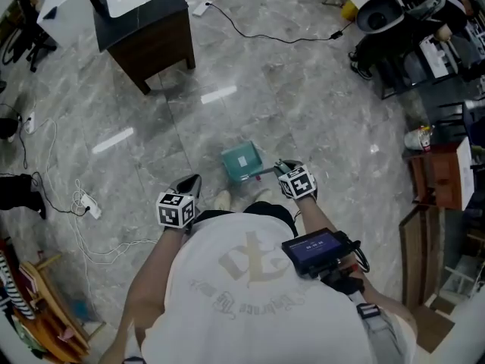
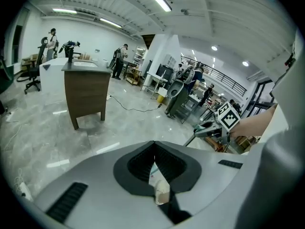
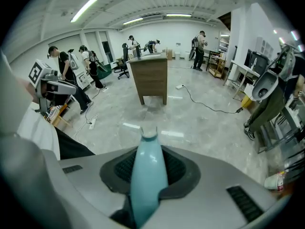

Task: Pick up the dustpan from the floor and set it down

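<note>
In the head view a teal dustpan (image 1: 241,162) hangs just above the grey marble floor in front of the person's feet. My right gripper (image 1: 281,166) is shut on its thin handle, to the pan's right. In the right gripper view the light teal handle (image 3: 147,180) runs up between the dark pads, and the pan itself is hidden. My left gripper (image 1: 191,181) hovers to the left of the pan, apart from it. Its jaws (image 2: 153,149) meet at the tips with nothing between them. The right gripper's marker cube (image 2: 228,118) shows in the left gripper view.
A dark wooden cabinet (image 1: 144,29) stands at the back left. A black cable (image 1: 265,32) crosses the floor behind the pan, and a power strip (image 1: 91,207) with white cords lies at the left. Machines and shelving (image 1: 413,29) crowd the right side. The person's shoes (image 1: 223,199) are right below the pan.
</note>
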Demonstrator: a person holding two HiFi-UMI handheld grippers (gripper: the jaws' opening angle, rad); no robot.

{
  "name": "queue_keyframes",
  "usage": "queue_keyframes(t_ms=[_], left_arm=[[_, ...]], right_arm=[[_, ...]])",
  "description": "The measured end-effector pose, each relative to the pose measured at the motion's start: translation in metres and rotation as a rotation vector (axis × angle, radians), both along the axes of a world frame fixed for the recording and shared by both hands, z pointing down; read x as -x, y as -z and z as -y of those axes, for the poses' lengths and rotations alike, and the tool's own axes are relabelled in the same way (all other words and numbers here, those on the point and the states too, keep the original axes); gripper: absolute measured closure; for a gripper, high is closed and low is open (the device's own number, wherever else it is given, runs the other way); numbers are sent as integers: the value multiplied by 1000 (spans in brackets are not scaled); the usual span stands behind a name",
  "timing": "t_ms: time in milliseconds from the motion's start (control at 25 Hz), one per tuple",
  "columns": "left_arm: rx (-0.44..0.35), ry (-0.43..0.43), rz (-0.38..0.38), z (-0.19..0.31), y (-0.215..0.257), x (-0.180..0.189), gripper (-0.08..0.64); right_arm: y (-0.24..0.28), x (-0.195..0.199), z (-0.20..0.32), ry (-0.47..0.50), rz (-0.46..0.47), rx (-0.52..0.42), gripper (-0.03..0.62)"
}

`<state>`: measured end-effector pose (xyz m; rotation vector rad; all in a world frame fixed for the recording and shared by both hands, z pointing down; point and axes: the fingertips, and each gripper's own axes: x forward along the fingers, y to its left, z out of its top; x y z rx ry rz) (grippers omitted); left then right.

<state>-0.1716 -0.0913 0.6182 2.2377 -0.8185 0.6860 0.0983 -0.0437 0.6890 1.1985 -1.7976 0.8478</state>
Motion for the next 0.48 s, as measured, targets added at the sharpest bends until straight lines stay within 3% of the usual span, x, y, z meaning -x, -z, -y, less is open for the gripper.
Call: queue_keyframes(t_ms=[240, 480], left_arm=[[-14, -61, -24, 8, 4, -16, 548], [-10, -138, -44, 3, 3, -32, 548]], right_arm=[[33, 4, -1, 19, -14, -40, 486], [65, -1, -16, -41, -11, -93, 486]])
